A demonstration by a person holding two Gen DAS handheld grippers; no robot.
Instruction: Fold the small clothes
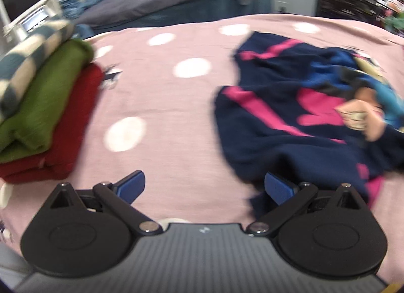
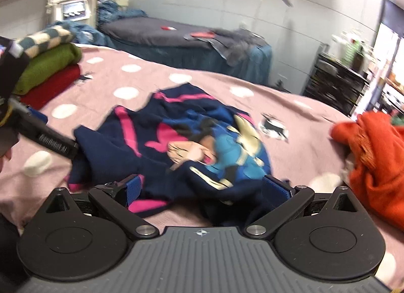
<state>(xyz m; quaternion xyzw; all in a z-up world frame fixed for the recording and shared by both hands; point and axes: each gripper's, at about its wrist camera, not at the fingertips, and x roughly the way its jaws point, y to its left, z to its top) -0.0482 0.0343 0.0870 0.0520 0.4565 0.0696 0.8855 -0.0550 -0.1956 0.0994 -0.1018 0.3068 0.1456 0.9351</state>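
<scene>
Matt knit sweater (image 2: 121, 146), soft cloth bedspread (image 1: 164, 106)

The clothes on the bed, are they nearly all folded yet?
Partly. Three folded pieces sit stacked: a checked one on a green one on a red one. The navy and pink garment lies crumpled and unfolded, with the open left gripper and open right gripper beside it, holding nothing. An orange garment still waits in a heap.

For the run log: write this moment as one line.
left gripper: open, empty | right gripper: open over navy sweater | sweater: crumpled on pink blanket | folded stack: three
</scene>
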